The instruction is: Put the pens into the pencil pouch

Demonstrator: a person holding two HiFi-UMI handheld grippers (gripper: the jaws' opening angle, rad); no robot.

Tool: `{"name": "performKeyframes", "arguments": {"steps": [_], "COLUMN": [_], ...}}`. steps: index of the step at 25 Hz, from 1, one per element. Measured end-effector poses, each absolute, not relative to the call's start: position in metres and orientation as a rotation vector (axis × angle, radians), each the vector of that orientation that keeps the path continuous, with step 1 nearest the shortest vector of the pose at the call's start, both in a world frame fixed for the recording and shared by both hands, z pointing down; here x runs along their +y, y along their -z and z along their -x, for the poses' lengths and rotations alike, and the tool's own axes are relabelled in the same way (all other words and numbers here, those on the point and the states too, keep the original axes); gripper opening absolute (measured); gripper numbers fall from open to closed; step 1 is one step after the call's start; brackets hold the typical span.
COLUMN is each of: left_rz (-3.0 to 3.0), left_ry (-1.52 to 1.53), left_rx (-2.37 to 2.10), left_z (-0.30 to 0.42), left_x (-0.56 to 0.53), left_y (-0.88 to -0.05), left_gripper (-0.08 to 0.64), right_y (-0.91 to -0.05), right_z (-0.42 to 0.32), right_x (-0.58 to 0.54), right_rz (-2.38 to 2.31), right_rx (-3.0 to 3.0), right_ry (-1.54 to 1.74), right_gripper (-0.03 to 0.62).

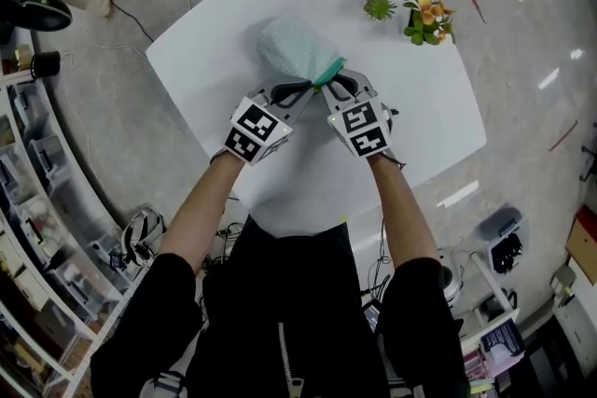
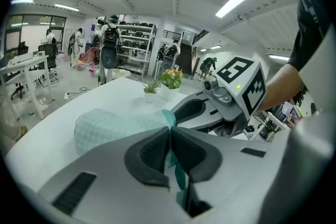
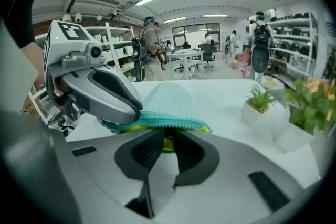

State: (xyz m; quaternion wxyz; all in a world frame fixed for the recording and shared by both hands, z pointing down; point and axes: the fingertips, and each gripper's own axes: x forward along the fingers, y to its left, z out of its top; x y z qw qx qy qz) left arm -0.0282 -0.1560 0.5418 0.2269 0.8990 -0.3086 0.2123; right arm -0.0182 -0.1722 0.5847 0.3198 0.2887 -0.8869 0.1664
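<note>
A mint-green checked pencil pouch (image 1: 294, 48) lies on the white table (image 1: 424, 112), its teal zipper edge turned toward me. Both grippers hold that edge side by side. My left gripper (image 1: 312, 87) is shut on the teal zipper band (image 2: 169, 119), which runs down between its dark pads (image 2: 152, 152). My right gripper (image 1: 334, 81) is shut on the pouch's edge too. In the right gripper view a yellow-green bit (image 3: 168, 144) shows between its pads, under the teal band (image 3: 157, 122). The pouch's mouth is hidden. No pen is in view.
Two small potted plants stand at the table's far right: a green one (image 1: 380, 7) and one with orange flowers (image 1: 429, 20). Shelving with bins (image 1: 42, 228) lines the floor at the left. Cables and gear lie on the floor at the lower right.
</note>
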Motion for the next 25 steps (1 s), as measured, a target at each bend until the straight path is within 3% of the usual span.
{"name": "performKeyframes", "arguments": {"steps": [7,12,25], "left_rz": [-2.476,-2.474,-2.467], "left_ry": [-0.584,-0.590,-0.614], "left_rx": [-0.855,-0.876,-0.913], "left_z": [0.029,0.030,0.035], "left_x": [-0.157,-0.160,-0.165], "left_y": [-0.541,-0.543,-0.549], "left_gripper": [0.034,0.034,0.034], "right_y": [-0.590,-0.590,-0.563], "right_z": [0.017,0.011,-0.032], "right_x": [-0.172,-0.171,-0.152], "right_rz": [-0.762,-0.773,-0.738], "right_rx": [-2.318,-2.312,-2.302], "right_ry": [-0.445,-0.456,-0.366], "right_gripper": [0.068,0.133,0.190]}}
